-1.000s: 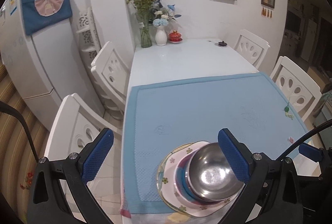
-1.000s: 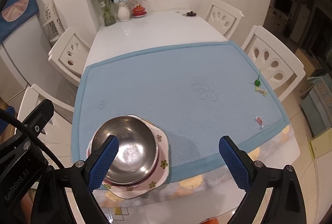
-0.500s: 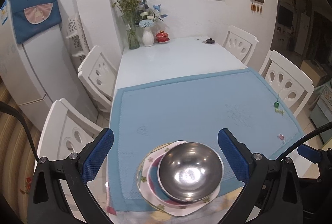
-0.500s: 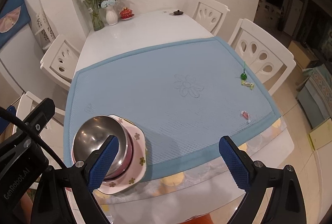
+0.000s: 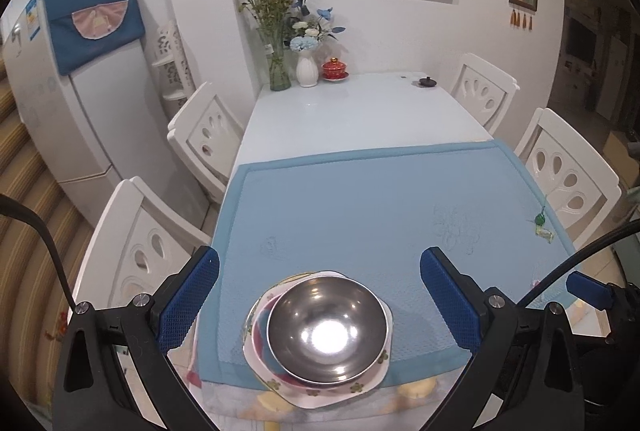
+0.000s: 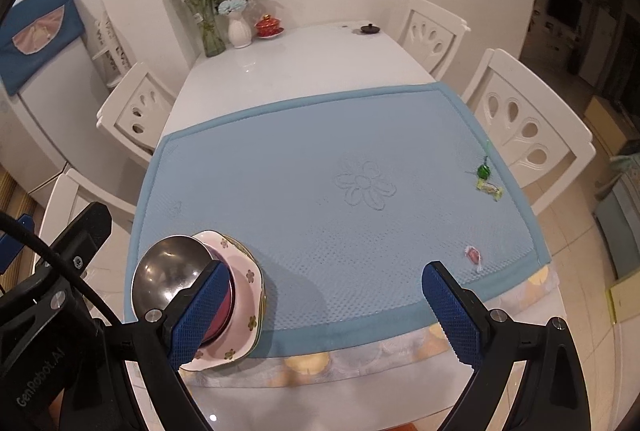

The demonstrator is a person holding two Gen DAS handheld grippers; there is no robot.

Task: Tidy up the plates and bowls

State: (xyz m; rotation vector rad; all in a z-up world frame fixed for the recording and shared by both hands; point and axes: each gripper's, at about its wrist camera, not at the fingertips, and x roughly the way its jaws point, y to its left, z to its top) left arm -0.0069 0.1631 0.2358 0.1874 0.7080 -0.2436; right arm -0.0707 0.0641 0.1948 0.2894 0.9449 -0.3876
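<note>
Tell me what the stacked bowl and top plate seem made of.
The round silver bowl looks like polished stainless steel: mirror-bright, with a sharp glare spot. The pink flower-printed plate beneath it looks like glazed ceramic, though melamine is possible: smooth, glossy and opaque.

I hold my left gripper (image 5: pixel 319 295) and right gripper (image 6: pixel 326 311) above the table, jaws spread wide, gripping nothing.

A steel bowl (image 5: pixel 327 327) tops stacked plates (image 5: pixel 372 375) (flowered rim) between the wide-apart hand-held gripper (image 5: pixel 319 297) fingers.
</note>
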